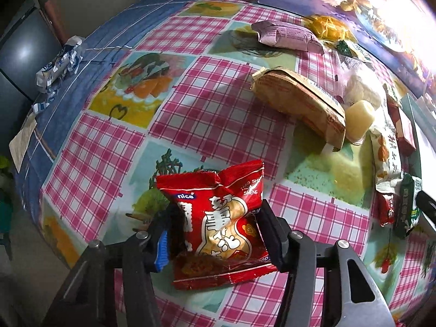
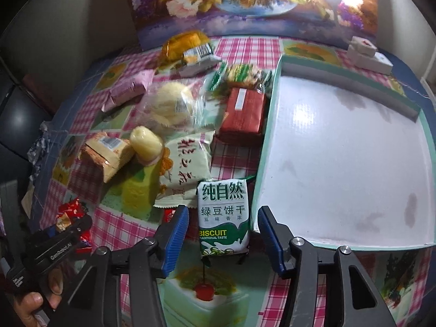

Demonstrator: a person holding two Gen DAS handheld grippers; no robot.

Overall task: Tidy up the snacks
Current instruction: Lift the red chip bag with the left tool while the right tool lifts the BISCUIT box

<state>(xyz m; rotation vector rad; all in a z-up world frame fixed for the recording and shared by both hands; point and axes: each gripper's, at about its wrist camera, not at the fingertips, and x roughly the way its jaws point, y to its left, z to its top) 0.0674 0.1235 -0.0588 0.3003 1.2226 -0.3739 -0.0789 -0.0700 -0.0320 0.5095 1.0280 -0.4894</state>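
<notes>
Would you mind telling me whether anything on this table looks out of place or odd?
Yes: the crumpled blue-and-white foil wrapper lies alone near the table's far edge on the blue border, apart from the snack pile. The white cardboard tray holds no snacks and shows grey smudges.

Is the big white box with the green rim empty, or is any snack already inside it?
Empty. The white box shows only bare floor with some grey stains; the snacks lie outside, to its left.

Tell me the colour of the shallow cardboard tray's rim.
Pale mint green, around a white floor: shallow cardboard tray, clearest in the right wrist view.
</notes>
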